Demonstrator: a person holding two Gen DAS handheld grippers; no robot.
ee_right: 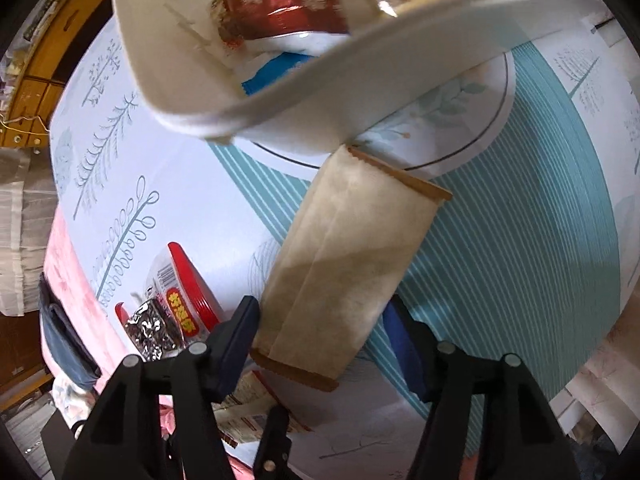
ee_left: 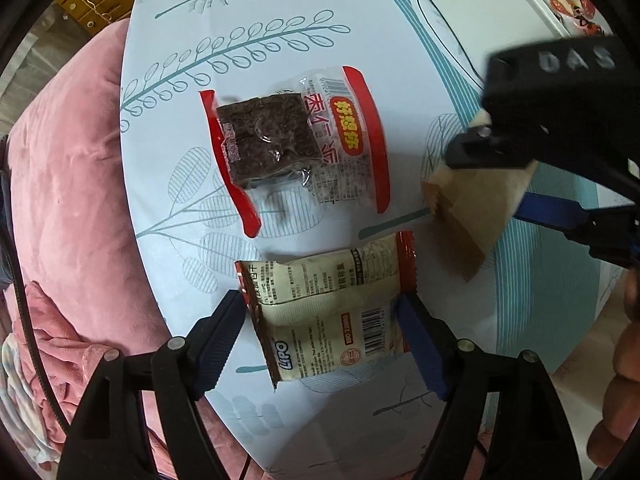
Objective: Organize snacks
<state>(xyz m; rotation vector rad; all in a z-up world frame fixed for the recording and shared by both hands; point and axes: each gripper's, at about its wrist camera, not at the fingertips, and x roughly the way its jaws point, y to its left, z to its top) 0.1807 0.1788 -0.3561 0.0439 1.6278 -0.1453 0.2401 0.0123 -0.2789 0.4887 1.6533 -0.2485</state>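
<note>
A cream LIPO packet with red ends lies flat on the leaf-print tablecloth. My left gripper points down over it, open, one finger at each side edge. Beyond it lies a clear packet with red ends and a dark block inside, also seen in the right wrist view. My right gripper is shut on a tan paper packet, with both pads against its long sides. From the left wrist view, that gripper and the tan packet are to the right.
A white bin with a red foil packet and other snacks stands just past the tan packet's far end. A pink cushion borders the table's left edge. A person's hand is at the right. Wooden furniture stands behind.
</note>
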